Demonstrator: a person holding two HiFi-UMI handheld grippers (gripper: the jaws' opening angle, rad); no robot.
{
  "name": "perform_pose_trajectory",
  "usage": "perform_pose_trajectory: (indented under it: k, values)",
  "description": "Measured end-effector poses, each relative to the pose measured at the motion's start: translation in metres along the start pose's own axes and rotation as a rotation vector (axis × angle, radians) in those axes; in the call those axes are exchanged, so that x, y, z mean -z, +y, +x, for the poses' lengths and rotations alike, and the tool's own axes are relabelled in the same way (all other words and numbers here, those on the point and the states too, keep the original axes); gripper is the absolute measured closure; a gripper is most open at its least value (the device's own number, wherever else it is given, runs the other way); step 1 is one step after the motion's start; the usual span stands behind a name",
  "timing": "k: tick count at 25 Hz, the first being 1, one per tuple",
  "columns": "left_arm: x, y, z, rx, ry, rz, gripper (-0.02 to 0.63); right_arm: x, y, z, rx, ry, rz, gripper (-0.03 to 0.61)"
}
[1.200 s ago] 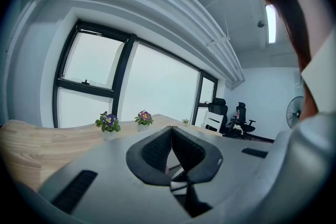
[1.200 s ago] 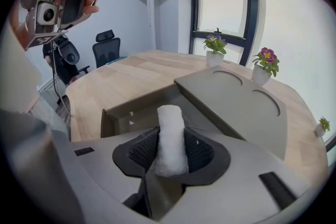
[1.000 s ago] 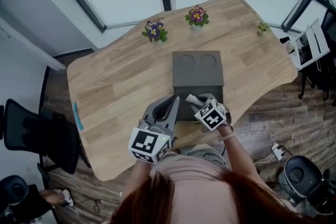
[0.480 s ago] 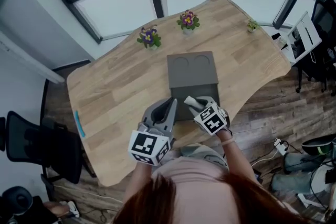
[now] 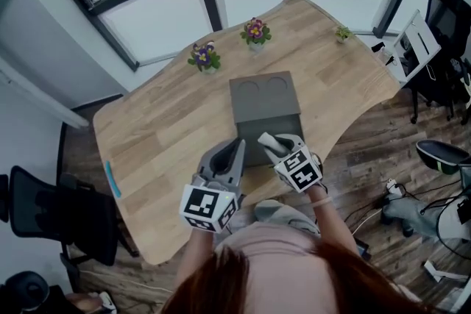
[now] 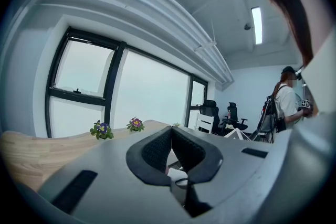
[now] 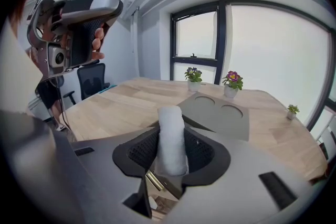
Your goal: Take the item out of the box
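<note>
A grey box [image 5: 254,152] stands open on the wooden table [image 5: 162,121], its lid [image 5: 263,98] with two round recesses lying flat behind it. My right gripper [image 5: 269,143] hovers over the box's near part, shut on a white roll [image 5: 266,140]. In the right gripper view the white roll [image 7: 170,136] stands upright between the pads of the right gripper [image 7: 171,149], with the lid [image 7: 218,115] beyond it. My left gripper [image 5: 235,152] is beside it on the left, shut and empty. In its own view the left gripper [image 6: 171,145] points up at the window.
Two potted flowers [image 5: 204,56] [image 5: 255,31] and a small plant [image 5: 342,33] line the table's far edge. A blue strip [image 5: 112,179] lies at its left edge. Office chairs [image 5: 51,206] stand around. A person [image 6: 286,105] stands in the background.
The head view has shifted, so table and box sit slightly further left. Both grippers keep their places; the white roll stays held in the right one.
</note>
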State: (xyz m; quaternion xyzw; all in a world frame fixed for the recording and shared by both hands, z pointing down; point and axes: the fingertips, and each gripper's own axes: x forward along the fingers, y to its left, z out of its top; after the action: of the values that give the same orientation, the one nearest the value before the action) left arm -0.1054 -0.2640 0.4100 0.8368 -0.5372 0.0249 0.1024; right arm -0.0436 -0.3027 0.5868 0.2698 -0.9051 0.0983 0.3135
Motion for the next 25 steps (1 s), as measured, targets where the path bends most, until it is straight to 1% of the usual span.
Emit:
perform_pose_trajectory:
  k: [5, 10, 25]
  values:
    - [-0.002, -0.008, -0.008, 0.014, -0.011, 0.008, 0.612, -0.007, 0.002, -0.016, 0.029, -0.050, 0.026, 0.448]
    - [-0.004, -0.015, -0.018, 0.026, -0.017, 0.021, 0.612, -0.017, 0.005, -0.034, 0.043, -0.125, 0.098, 0.448]
    - [0.000, -0.037, -0.059, 0.033, -0.028, 0.072, 0.612, -0.036, 0.025, -0.086, 0.080, -0.291, 0.220, 0.448]
